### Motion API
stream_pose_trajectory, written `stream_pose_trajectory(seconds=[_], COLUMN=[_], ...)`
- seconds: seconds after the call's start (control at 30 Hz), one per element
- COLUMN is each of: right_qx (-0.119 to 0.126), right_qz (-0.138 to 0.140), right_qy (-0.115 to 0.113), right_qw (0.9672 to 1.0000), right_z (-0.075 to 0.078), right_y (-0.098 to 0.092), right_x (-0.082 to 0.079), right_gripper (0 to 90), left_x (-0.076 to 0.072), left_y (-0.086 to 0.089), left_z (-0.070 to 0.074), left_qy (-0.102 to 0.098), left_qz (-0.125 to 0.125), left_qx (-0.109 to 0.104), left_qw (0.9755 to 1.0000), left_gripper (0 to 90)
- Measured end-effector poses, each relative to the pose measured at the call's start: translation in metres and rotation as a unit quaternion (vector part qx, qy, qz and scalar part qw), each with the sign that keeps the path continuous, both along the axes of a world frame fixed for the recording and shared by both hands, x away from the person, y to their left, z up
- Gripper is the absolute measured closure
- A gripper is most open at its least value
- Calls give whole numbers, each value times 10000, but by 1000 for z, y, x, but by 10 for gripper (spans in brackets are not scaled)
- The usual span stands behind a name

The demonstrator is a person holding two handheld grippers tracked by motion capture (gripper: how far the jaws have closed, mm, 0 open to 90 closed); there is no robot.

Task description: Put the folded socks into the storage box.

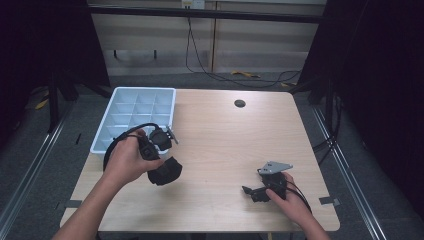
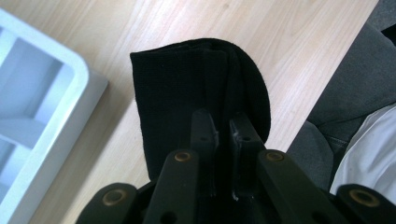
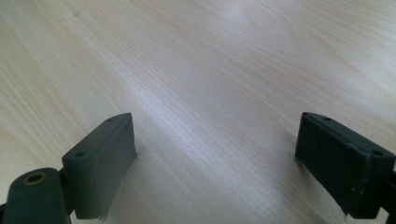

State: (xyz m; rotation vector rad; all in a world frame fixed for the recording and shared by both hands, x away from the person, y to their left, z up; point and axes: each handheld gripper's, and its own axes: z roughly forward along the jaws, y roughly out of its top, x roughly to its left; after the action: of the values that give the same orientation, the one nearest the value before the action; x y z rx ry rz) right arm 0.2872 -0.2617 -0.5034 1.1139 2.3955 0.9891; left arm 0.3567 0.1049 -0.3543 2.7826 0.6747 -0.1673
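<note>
Black folded cloth (image 2: pixel 187 88) hangs pinched between the nearly closed jaws of the left gripper (image 2: pixel 223 133), just above the wooden table (image 1: pixel 225 140) beside the pale compartment tray (image 1: pixel 116 107); the right gripper (image 3: pixel 215 140) rests wide apart, holding nothing

Black folded cloth (image 2: pixel 187 88), ribbed knit, hanging bunched above the table, beside the tray's near corner

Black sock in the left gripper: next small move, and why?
Probably carry the black sock over to the white divided tray just beside it. The left gripper is shut on the sock, which hangs near the tray's corner; the right gripper rests open on the table.
</note>
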Motion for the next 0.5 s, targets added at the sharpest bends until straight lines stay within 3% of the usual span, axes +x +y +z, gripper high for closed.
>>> stream_pose_trajectory(seconds=[0.5], right_qx=[7], right_qz=[-8], right_qy=[1], right_qw=[10000], right_z=[0], right_y=[0], right_x=[0], right_gripper=[113], left_x=[12], left_y=[14], left_z=[19], left_qy=[20], left_qz=[159], left_qx=[-6], left_qw=[9999], left_gripper=[830])
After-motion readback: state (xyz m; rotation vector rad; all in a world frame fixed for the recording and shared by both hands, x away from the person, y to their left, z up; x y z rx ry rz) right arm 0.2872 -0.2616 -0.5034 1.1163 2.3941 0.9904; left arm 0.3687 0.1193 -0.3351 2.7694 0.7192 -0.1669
